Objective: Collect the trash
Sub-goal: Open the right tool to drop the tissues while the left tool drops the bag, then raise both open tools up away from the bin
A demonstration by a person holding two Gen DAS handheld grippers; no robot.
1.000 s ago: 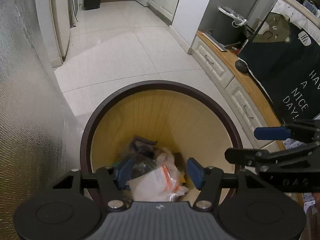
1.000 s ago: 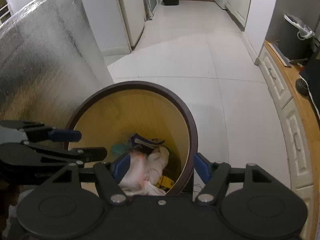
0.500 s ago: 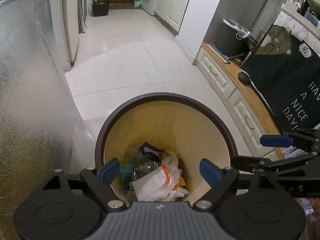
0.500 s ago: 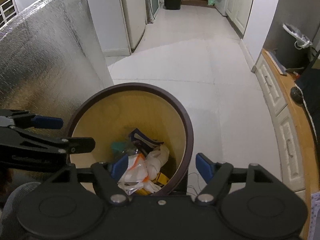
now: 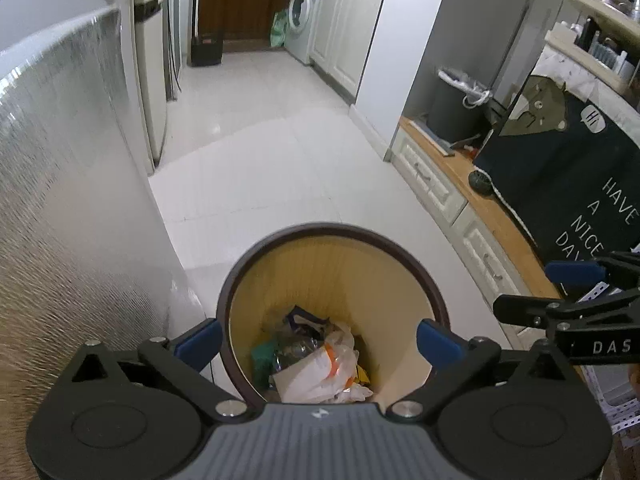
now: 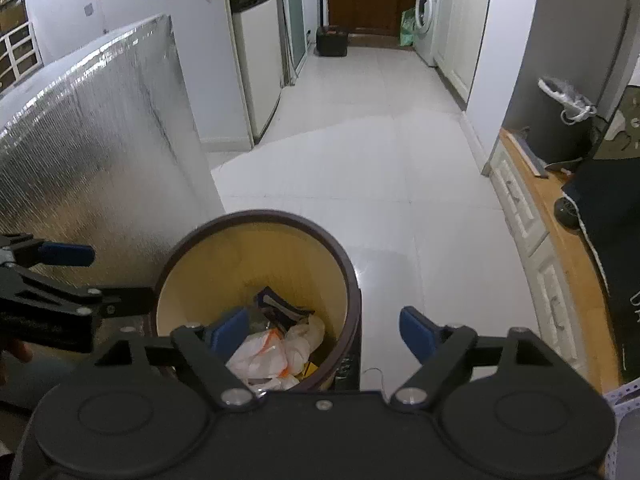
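white tiled floor [image 5: 256, 168] of a corridor, bounded on the left by a quilted silver panel [image 5: 60, 208] and on the right by a low wooden cabinet [image 5: 492, 216] bearing a dark printed cloth [image 5: 568, 168]. on the floor, beside the panel, stands a round waste bin [image 5: 332, 232] with a dark brown rim and yellow inner wall. trash [image 5: 320, 364] lies at the bottom of the bin: a white plastic bag with orange marks, uppermost, over dark and green wrappers. left hand-held gripper [image 5: 318, 338], above the near rim, released, its blue pads spread about as wide as the bin mouth and grasping nothing. right hand-held gripper [image 6: 322, 330], over the bin's right edge, likewise released and empty, one blue pad above the trash, the other outside the rim.
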